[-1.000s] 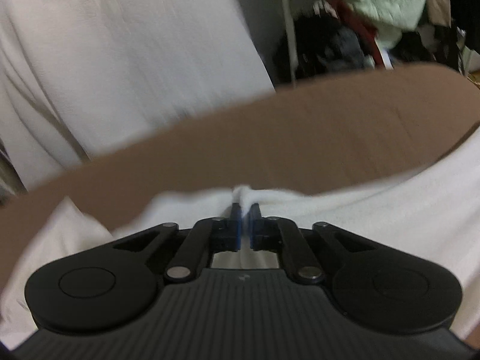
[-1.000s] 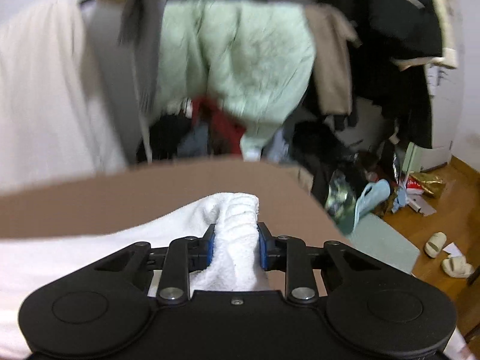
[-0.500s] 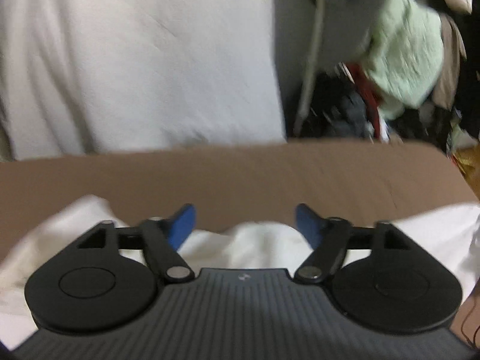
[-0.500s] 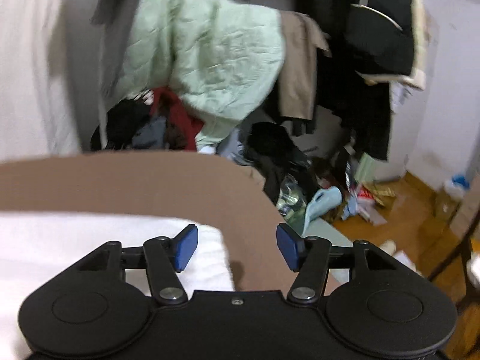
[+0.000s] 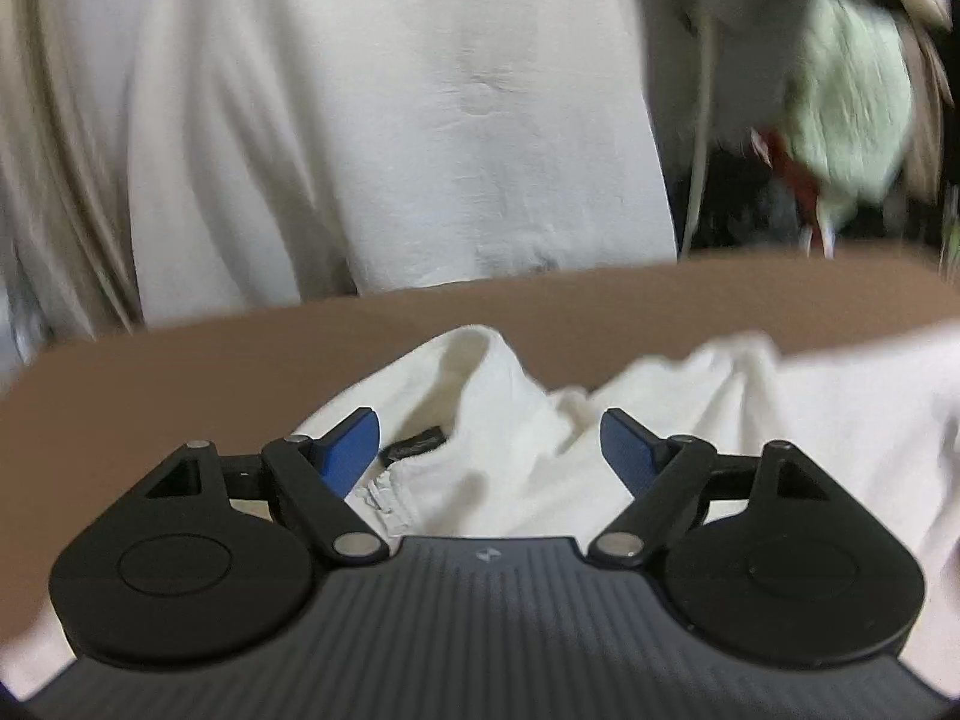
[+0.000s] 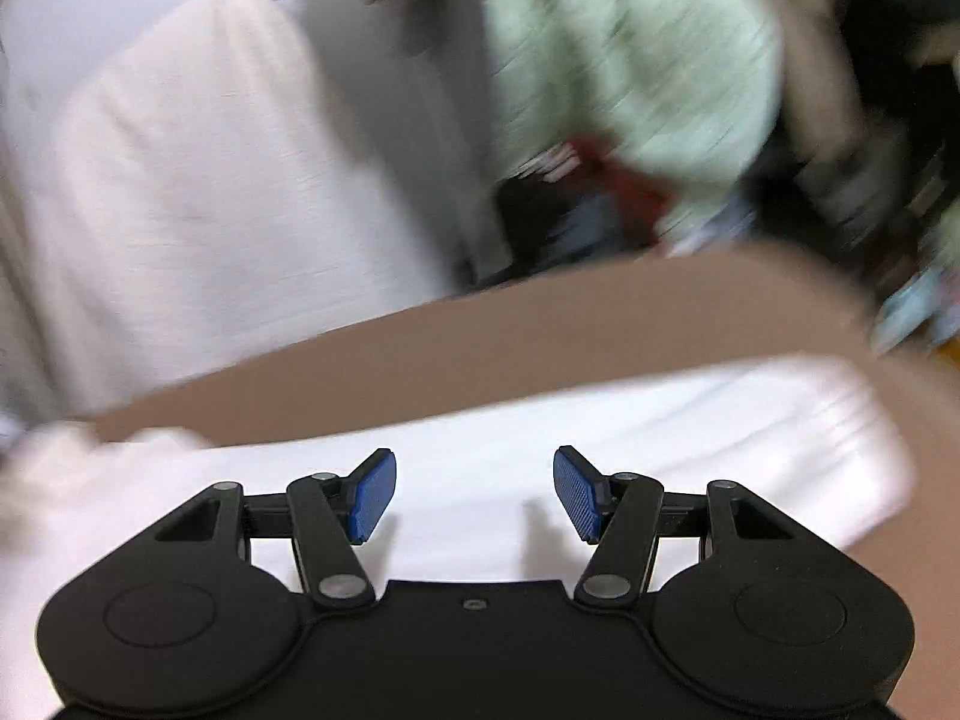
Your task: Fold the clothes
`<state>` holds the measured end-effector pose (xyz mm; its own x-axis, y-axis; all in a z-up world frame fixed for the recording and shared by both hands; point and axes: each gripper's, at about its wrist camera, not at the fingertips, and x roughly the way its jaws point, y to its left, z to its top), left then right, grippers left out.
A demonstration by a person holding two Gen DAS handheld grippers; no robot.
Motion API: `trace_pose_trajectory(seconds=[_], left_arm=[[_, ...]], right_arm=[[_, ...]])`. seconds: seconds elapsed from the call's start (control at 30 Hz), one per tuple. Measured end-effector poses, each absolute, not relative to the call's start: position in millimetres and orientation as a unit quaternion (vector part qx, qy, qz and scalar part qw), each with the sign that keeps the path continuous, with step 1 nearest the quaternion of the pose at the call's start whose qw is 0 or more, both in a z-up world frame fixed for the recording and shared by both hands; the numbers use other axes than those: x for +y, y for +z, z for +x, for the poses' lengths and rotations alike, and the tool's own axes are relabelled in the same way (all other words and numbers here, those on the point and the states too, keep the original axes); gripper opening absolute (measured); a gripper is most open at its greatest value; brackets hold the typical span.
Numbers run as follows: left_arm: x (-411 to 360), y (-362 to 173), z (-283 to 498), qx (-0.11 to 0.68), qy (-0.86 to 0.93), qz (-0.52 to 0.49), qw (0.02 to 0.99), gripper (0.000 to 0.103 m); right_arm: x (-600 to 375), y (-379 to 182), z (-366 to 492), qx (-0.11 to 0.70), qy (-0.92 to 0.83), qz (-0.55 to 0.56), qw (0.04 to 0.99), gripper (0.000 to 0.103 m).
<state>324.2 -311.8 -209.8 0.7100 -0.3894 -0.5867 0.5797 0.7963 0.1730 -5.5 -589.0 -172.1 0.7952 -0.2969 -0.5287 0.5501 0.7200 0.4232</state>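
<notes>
A white garment lies on the brown table. In the left wrist view its near part is rumpled, with a dark label showing by a stitched edge. My left gripper is open and empty just above this rumpled part. In the right wrist view the garment lies flat and smooth across the table. My right gripper is open and empty above it, near the garment's middle.
A large white cloth hangs behind the table's far edge and shows in the right wrist view too. A pale green jacket and dark clothes hang and pile beyond the table at the right.
Both grippers opened and let go of the white garment, which now lies on the table. The right gripper has swung left over the garment's flat part. The left has pulled back slightly.
</notes>
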Motion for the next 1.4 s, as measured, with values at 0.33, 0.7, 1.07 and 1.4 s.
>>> trace_pose_trajectory(seconds=[0.33, 0.7, 1.07, 1.4], left_arm=[[-358, -253, 381, 0.388, -0.289, 0.136, 0.864, 0.005], [-354, -217, 411, 0.329, -0.186, 0.184, 0.907, 0.004], [-376, -186, 476, 0.280, -0.151, 0.198, 0.927, 0.000], [-349, -198, 436, 0.355, -0.310, 0.080, 0.878, 0.059]], right_arm=[[-557, -186, 28, 0.252, -0.131, 0.279, 0.917, 0.063], [-565, -210, 28, 0.273, -0.160, 0.273, 0.908, 0.063], [-555, -210, 31, 0.289, -0.197, 0.195, 0.916, 0.063], [-554, -212, 28, 0.284, -0.192, 0.184, 0.921, 0.064]])
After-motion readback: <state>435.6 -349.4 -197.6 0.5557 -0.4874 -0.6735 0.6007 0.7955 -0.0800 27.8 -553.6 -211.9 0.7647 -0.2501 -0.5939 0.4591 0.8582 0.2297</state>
